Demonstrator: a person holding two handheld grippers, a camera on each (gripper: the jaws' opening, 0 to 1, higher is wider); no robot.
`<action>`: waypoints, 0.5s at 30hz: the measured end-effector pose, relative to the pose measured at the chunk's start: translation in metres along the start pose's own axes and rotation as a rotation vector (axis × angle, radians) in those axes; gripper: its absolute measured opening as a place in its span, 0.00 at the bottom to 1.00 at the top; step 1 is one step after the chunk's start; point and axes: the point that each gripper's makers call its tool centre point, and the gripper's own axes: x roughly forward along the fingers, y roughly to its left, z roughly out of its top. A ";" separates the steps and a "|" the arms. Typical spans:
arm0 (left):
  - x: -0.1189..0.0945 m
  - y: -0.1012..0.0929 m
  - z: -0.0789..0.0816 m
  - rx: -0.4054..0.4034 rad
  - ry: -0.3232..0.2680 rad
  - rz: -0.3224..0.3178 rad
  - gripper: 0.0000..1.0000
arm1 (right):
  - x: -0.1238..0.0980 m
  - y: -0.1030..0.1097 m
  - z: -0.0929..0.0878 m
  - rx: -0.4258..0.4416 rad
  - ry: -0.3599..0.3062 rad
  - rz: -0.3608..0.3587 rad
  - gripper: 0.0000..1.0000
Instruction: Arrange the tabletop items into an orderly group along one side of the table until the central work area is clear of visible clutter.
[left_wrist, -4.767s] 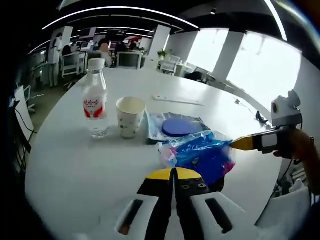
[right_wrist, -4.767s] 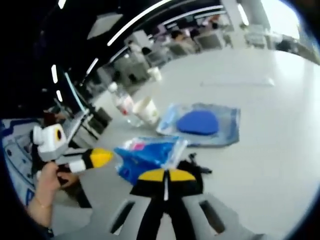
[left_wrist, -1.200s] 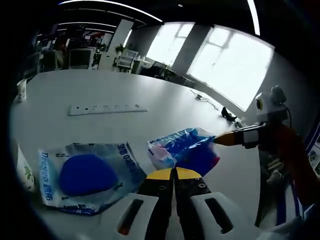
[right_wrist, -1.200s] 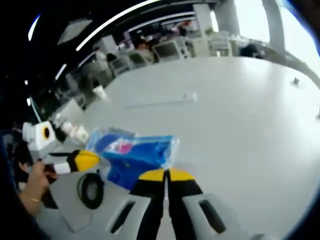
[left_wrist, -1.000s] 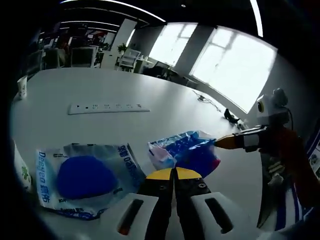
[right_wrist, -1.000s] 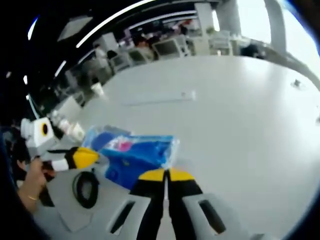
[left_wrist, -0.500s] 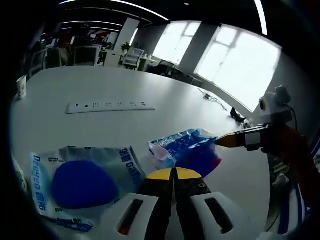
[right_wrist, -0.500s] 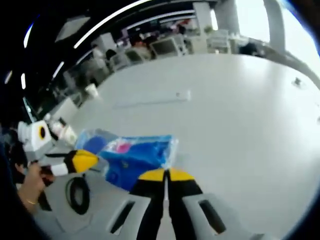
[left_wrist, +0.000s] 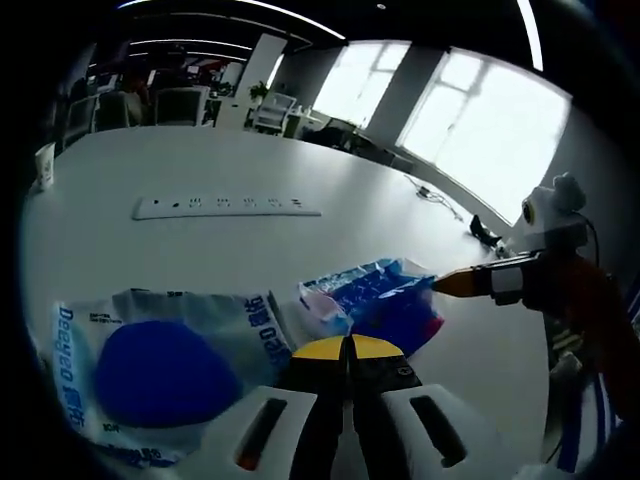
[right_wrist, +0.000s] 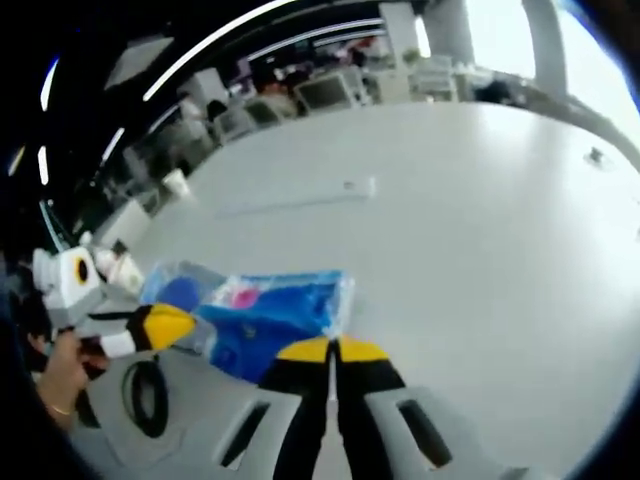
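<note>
Here, a large white table (left_wrist: 300, 240) carries the following.

Blue plastic packet (left_wrist: 383, 302): crinkled, with a pink patch at one end, held between the two grippers near the table's near edge. In the right gripper view the same packet (right_wrist: 268, 318) spreads out just ahead of the jaw tips.

Left gripper (left_wrist: 347, 347): yellow-tipped jaws pressed together, clenched on the packet's near edge. In the right gripper view it (right_wrist: 170, 325) enters from the left, its yellow tip at the packet's left end, a person's hand (right_wrist: 58, 385) behind it.

Right gripper (right_wrist: 330, 350): yellow-tipped jaws closed tight, with the packet's edge at their tips. In the left gripper view it (left_wrist: 462, 283) reaches in from the right, tip touching the packet's far corner.

Clear bag with a blue round pad inside (left_wrist: 160, 370): flat on the table, just beside the packet, printed lettering along one edge.

White power strip (left_wrist: 228, 207): lying well apart from the packet, toward the table's middle.

Paper cup (left_wrist: 44, 166): standing at the far left edge of the table.

Black ring-shaped item (right_wrist: 147, 397): lower left of the right gripper view; what it is cannot be told.
</note>
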 end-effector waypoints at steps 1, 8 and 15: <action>0.000 0.000 0.000 -0.002 -0.002 0.003 0.00 | 0.002 -0.001 -0.001 -0.001 0.004 -0.006 0.00; 0.005 0.001 -0.003 0.015 0.006 0.013 0.00 | 0.009 -0.005 -0.007 -0.019 0.015 -0.022 0.00; 0.009 0.005 -0.003 0.010 0.002 0.020 0.00 | 0.013 -0.007 -0.007 -0.028 0.004 -0.021 0.00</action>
